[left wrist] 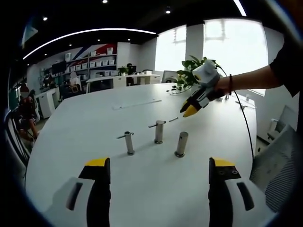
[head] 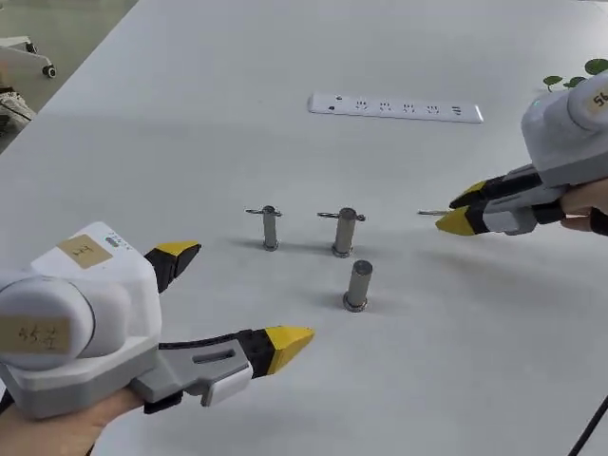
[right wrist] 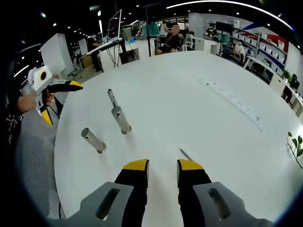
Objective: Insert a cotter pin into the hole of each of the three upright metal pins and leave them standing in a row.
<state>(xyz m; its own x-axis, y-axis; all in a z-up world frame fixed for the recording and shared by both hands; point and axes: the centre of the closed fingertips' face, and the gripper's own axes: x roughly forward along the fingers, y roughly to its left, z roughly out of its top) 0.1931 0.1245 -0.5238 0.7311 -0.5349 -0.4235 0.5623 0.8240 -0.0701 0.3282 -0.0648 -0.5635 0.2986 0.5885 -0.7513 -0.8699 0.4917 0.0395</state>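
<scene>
Three upright metal pins stand on the white table (head: 171, 142). The left pin (head: 271, 228) and the middle pin (head: 344, 232) each carry a cotter pin through the top. The third pin (head: 358, 285) stands nearer me, out of line, with a bare top. My left gripper (head: 233, 299) is open at the lower left, short of the pins (left wrist: 159, 132). My right gripper (head: 461, 211) hovers right of the middle pin, shut on a thin cotter pin (head: 432, 213) that sticks out toward it. In the right gripper view that cotter pin (right wrist: 185, 154) shows just past the nearly shut jaws.
A white power strip (head: 395, 107) lies flat at the far side of the table. A potted plant (head: 575, 76) sits at the far right edge. A dark cable (head: 589, 427) crosses the near right corner. Open tabletop surrounds the pins.
</scene>
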